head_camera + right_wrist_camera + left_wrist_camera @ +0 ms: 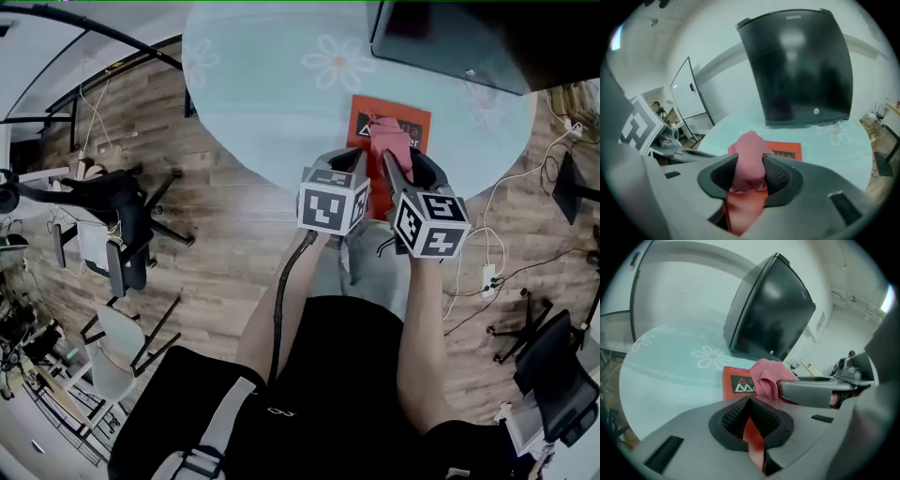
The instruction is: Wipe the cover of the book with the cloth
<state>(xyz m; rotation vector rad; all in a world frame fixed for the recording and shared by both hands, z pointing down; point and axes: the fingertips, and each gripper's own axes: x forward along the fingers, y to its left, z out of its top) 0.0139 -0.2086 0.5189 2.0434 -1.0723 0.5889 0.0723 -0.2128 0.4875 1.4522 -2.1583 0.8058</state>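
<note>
Over an orange-red rectangular book (366,117) on the round pale glass table (272,94), the right gripper (750,168) clamps a crumpled pink cloth (387,139), while the left gripper (749,420) is narrowed to a slit.

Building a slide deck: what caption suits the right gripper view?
Right gripper shut on a pink cloth, red book behind on the pale table.
</note>
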